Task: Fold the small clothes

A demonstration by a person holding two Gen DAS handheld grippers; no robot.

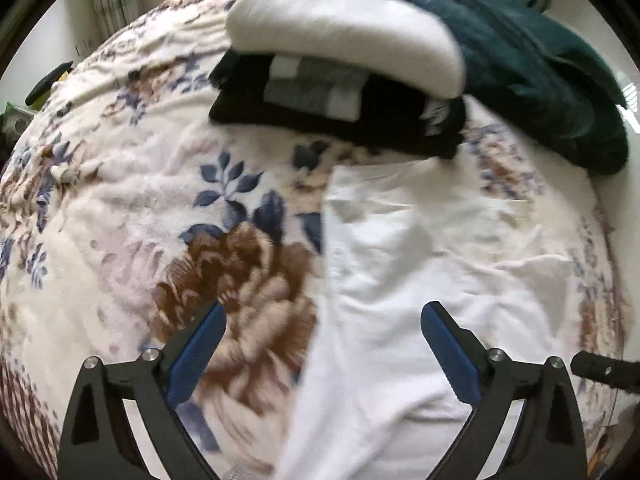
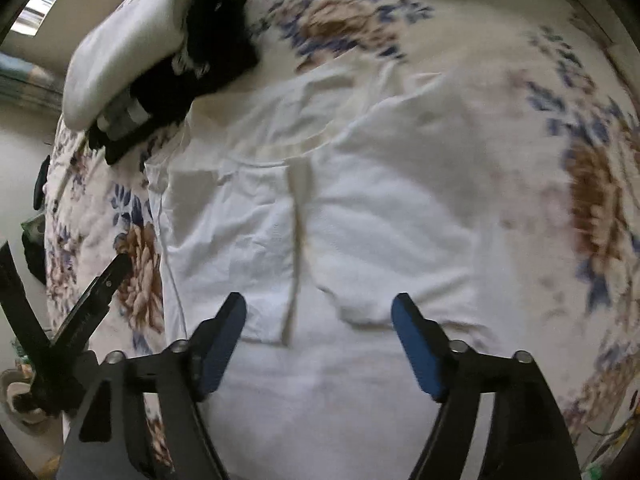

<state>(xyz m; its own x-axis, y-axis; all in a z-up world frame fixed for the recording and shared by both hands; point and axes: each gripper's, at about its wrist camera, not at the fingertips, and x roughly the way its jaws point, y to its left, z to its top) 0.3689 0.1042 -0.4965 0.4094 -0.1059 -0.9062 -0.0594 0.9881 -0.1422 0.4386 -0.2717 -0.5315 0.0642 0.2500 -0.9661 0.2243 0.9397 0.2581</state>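
A white garment (image 1: 420,280) (image 2: 320,240) lies flat on a floral blanket (image 1: 140,208) (image 2: 580,140), with a fold line running down its left part in the right wrist view. My left gripper (image 1: 323,316) hangs open above the garment's left edge, nothing between its blue pads (image 1: 200,352). My right gripper (image 2: 319,308) is open above the garment's near middle, its fingers clear of the cloth. The left gripper (image 2: 96,292) shows at the left edge of the right wrist view.
A stack of folded clothes, white (image 1: 340,28) over grey and black (image 1: 320,116), sits at the far side of the blanket, with a dark green garment (image 1: 540,72) to its right. The same stack (image 2: 132,60) appears at upper left in the right wrist view.
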